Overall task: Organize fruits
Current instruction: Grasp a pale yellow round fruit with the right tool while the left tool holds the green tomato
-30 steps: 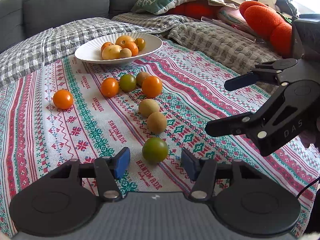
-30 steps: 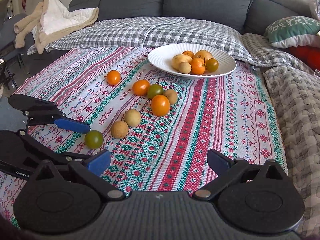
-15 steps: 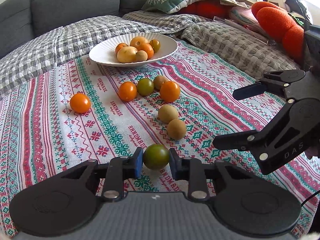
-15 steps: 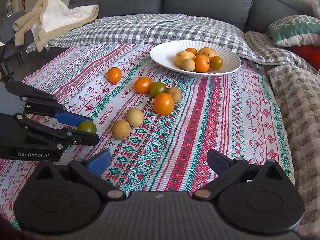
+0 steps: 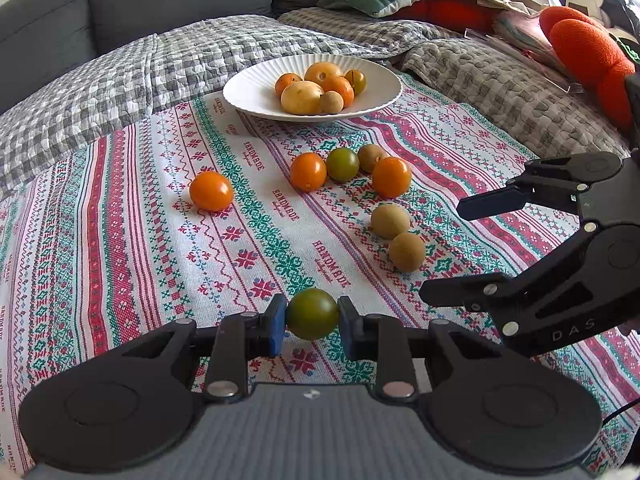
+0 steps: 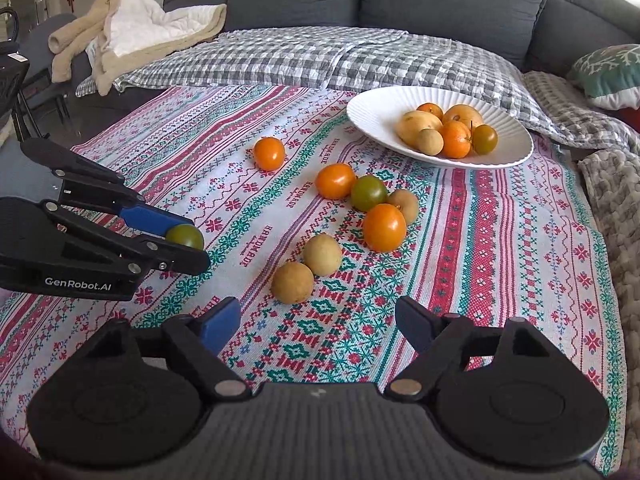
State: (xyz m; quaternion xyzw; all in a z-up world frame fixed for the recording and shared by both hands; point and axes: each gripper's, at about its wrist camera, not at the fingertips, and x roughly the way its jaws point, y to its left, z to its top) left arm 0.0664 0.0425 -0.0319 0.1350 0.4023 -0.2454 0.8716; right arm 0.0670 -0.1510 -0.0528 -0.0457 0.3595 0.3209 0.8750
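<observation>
— Seven fruits lie loose on the patterned cloth; an eighth is in your tongs. Which step are you on?

— The pick-up. My left tongs are clamped on the green tomato, both pads pressing its sides. It sits at the near edge of the cloth; I can't tell whether it has cleared the fabric.

— And the other hand?

— My right tongs carry nothing. Their jaws have just been closing from full width to a middling gap, with only bare cloth between them. They point toward the two tan fruits: the nearer tan fruit touches the paler tan fruit just behind it.

— Where does everything go?

— I judge the white plate at the far side of the cloth, which already holds six fruits piled together. Near it sit three orange tomatoes, a second green one and another tan fruit.

— So the next move?

— Carry the green tomato over the loose fruits to the plate, high enough not to knock them, then release it low on a bare part of the plate so it doesn't roll off. Since the tan pair touch, the right tongs would need to straddle just one.
</observation>
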